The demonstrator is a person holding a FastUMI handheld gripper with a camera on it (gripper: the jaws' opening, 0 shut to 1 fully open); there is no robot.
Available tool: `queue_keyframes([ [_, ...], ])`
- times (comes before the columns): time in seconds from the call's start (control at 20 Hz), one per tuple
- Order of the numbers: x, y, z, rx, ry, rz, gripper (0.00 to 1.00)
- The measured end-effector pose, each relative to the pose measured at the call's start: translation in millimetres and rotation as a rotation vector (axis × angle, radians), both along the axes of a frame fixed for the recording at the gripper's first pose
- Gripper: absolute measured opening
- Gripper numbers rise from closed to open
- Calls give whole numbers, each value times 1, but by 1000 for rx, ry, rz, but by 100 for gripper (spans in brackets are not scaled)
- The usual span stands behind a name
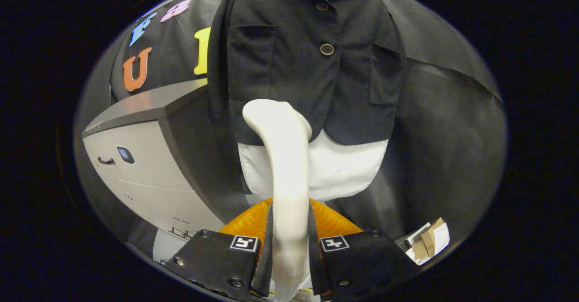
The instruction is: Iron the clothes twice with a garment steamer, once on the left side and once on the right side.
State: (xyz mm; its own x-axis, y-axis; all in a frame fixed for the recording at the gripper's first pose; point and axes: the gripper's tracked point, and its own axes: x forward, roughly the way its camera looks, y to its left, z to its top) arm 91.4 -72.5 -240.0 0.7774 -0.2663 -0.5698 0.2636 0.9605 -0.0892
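A white garment steamer [286,166] rises from between my fingers, and my gripper [289,223] is shut on its handle. Its curved head reaches the lower left hem of a black buttoned jacket [312,62] hanging just ahead. A white shirt [339,166] shows below the jacket's hem, on both sides of the steamer. The steamer's head sits left of the jacket's button line, beneath the left chest pocket.
A grey and white cabinet-like appliance [144,157] stands left of the garment, close by. Some cardboard and paper pieces [427,243] lie low on the right. Black cloth hangs behind and to the right of the jacket.
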Motion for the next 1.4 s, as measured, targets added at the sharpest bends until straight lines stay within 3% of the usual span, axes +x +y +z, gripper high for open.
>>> queue_keyframes([
  [0.2, -4, -1, 6, 25, -8, -3, 37],
  [0.45, -12, -20, 63, 53, -95, -18, 37],
  [0.85, -37, -81, 204, 116, -382, -69, 37],
  [1.4, -34, -173, 386, 23, -802, -154, 37],
])
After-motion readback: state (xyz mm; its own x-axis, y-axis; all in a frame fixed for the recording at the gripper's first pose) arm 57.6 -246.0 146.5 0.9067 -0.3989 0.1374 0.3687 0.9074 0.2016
